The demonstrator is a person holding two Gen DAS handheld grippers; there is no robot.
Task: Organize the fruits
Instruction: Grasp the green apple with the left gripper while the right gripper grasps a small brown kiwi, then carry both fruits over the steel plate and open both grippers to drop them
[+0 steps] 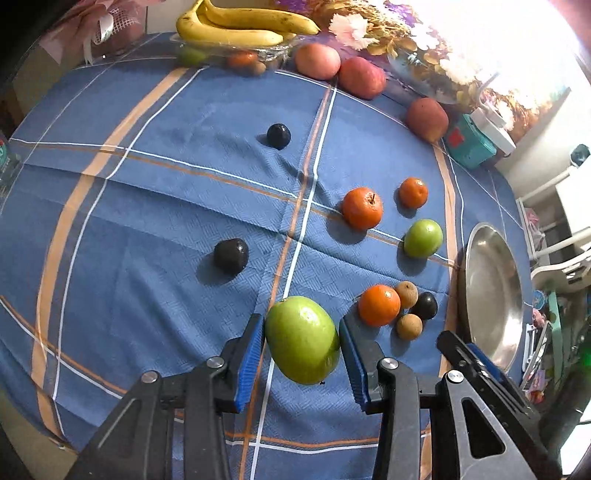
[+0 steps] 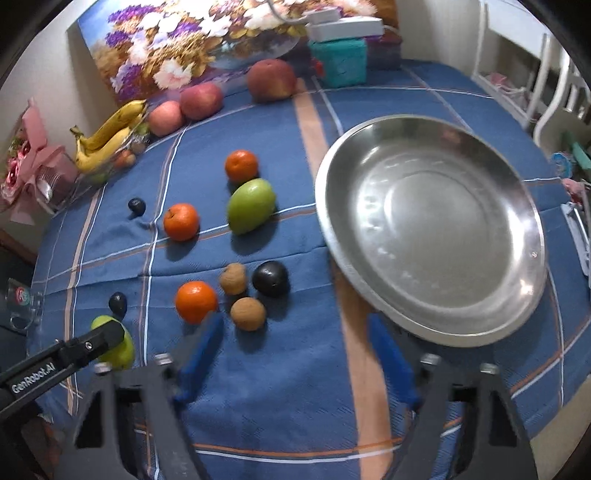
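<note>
While the left gripper [image 1: 302, 363] clamps its blue pads against both sides of a large green oval fruit [image 1: 302, 339], that fruit hangs just above the blue checked cloth [image 1: 147, 206] covering the surface. The right gripper [image 2: 295, 363] stands partly open with nothing between its blurred blue fingers [image 2: 201, 354]; its far finger sits just beside the near rim of the round steel dish [image 2: 430, 225], though contact cannot be judged. The dish is empty and appears tilted. Scattered on the cloth left of the dish lie a smaller green fruit [image 2: 251, 206], three orange mandarins [image 2: 196, 301], two brown round longan-like fruits [image 2: 248, 313] and a dark plum [image 2: 270, 278] close together. Two more dark plums [image 1: 231, 256] lie well apart toward the middle. At the far edge sit three reddish apples [image 1: 360, 76] and a bunch of yellow bananas [image 1: 240, 24] on a clear tray.
</note>
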